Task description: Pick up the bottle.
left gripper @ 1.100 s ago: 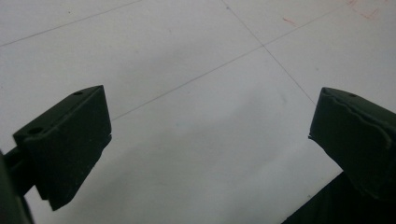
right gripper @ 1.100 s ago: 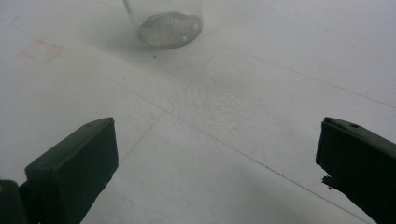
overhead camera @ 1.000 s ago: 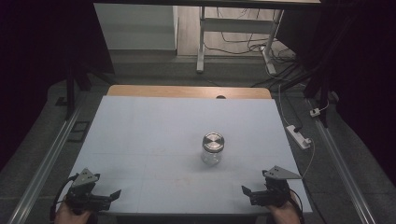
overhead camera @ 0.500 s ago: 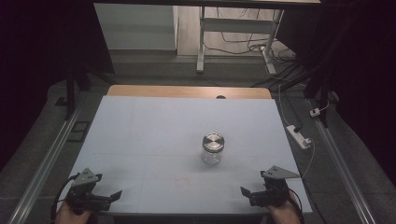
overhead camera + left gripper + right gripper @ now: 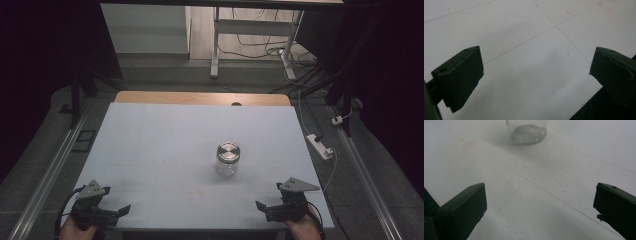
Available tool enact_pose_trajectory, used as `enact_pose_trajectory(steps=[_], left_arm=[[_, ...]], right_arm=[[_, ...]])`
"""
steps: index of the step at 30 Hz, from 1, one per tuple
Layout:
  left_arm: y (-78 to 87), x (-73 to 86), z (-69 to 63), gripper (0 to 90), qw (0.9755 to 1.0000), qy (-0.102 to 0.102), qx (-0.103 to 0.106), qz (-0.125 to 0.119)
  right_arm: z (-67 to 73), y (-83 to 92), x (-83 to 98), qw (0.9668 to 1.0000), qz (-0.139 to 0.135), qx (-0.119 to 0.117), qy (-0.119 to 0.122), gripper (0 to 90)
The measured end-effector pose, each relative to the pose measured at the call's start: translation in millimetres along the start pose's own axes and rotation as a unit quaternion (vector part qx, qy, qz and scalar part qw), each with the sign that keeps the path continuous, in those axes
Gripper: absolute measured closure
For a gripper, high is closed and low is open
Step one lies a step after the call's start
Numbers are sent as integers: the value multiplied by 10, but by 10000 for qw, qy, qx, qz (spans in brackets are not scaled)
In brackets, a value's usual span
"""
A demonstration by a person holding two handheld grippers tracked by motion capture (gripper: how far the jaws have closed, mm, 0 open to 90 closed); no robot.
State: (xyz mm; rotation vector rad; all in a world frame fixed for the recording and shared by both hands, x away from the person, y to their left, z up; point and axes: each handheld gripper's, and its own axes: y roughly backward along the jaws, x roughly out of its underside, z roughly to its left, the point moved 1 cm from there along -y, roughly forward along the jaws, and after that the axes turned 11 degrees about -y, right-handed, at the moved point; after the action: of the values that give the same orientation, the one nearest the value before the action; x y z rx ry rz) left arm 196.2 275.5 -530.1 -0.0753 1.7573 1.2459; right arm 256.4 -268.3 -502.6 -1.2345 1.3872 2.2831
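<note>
A clear glass jar with a silver metal lid stands upright a little right of the middle of the white table. My left gripper rests at the near left corner, open, with nothing between its jaws. My right gripper sits at the near right edge, also open and empty, well short of the jar. In the left gripper view the left gripper spans bare white tabletop. The right gripper faces the jar's base at the top of its view.
A wooden strip runs along the table's far edge. A white power strip with its cable lies off the right side. Metal rails flank the table. Faint red marks lie on the surface near the jar.
Both grippers have drifted very slightly toward the near edge; the jar has not moved.
</note>
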Motion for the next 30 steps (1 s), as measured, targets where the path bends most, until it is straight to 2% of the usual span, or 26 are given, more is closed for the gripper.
enact_pose_trajectory(steps=[12, 18, 30], left_arm=[[3, 2, 10, 0, 10000, 32, 51, -16], [7, 5, 16, 0, 9999, 58, 85, -31], [8, 7, 25, 0, 9999, 98, 124, -50]], right_arm=[[54, -25, -38, 9996, -121, -143, 222, 0], [128, -66, -115, 9985, -220, -168, 481, 0], [169, -161, -197, 9973, -334, -285, 592, 0]])
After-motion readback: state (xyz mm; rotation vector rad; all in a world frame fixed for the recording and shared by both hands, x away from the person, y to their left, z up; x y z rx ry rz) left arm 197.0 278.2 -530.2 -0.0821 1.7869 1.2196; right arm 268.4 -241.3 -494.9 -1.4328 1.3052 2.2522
